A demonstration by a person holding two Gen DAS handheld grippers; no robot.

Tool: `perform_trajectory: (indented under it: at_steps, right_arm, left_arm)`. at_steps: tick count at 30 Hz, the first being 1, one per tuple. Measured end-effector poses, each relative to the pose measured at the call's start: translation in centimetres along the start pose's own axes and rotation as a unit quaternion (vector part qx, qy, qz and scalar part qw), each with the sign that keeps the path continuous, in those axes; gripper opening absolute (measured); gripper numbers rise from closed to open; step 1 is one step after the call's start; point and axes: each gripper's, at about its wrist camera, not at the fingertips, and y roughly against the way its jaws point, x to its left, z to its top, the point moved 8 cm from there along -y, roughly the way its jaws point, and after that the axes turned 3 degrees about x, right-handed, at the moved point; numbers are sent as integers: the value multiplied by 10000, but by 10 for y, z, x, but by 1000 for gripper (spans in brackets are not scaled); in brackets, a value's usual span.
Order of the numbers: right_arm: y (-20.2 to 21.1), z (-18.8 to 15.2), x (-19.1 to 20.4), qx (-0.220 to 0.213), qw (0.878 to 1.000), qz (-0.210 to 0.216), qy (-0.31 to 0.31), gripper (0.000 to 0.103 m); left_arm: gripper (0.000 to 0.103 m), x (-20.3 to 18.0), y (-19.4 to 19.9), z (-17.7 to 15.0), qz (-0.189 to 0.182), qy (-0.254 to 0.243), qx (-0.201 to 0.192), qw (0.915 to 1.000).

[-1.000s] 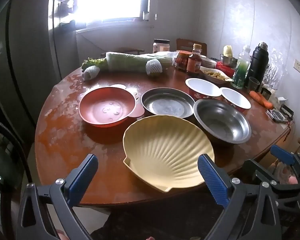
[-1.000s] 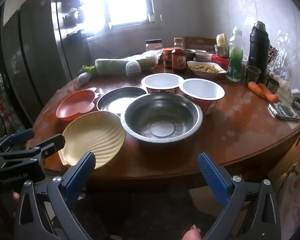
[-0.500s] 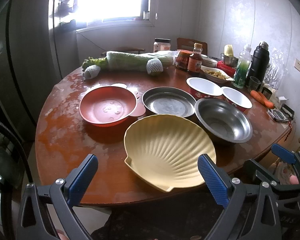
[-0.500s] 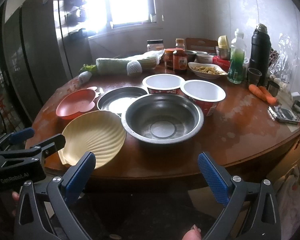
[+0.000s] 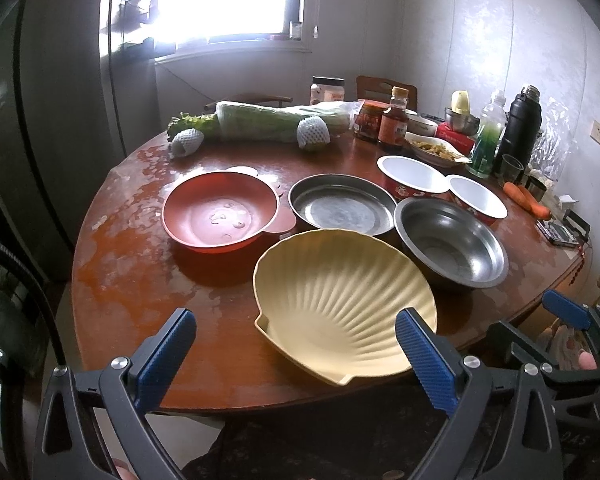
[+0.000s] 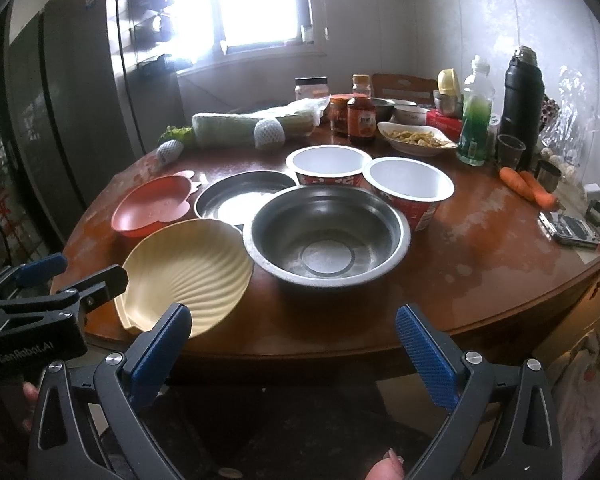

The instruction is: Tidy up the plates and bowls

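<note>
Holding both claws wide open and empty, as before, we see our left claw point(image 5: 296, 344) slightly closer to the cream shell-shaped plate point(image 5: 340, 304) on the worktop point(image 5: 140, 280); the steel bowl point(image 6: 326, 236) beyond our right claw point(image 6: 294, 338) hasn't moved.

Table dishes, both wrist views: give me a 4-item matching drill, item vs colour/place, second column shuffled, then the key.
Column 1
1. shell-shaped plate
2. bowl with ear-like handles
3. deep steel bowl
4. two carrots

Column 2
A. orange-red, furthest left of the dishes
B. at the right side of the table, near a black flask
C. pale yellow, at the near table edge
D. shiny metal, just in front of two white-lined paper bowls

Pairs: 1-C, 2-A, 3-D, 4-B
</note>
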Motion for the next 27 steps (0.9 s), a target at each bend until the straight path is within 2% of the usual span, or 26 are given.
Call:
perform_trajectory:
  at_steps: [16, 27]
  right_arm:
    - [-9, -1, 8, 70, 9999, 97, 51, 103]
    - [-23, -5, 22, 334, 9986, 400, 39, 103]
  left_arm:
    - [101, 12, -1, 2, -30, 125, -9, 9999]
    - [101, 37, -13, 2, -14, 332, 128, 9994]
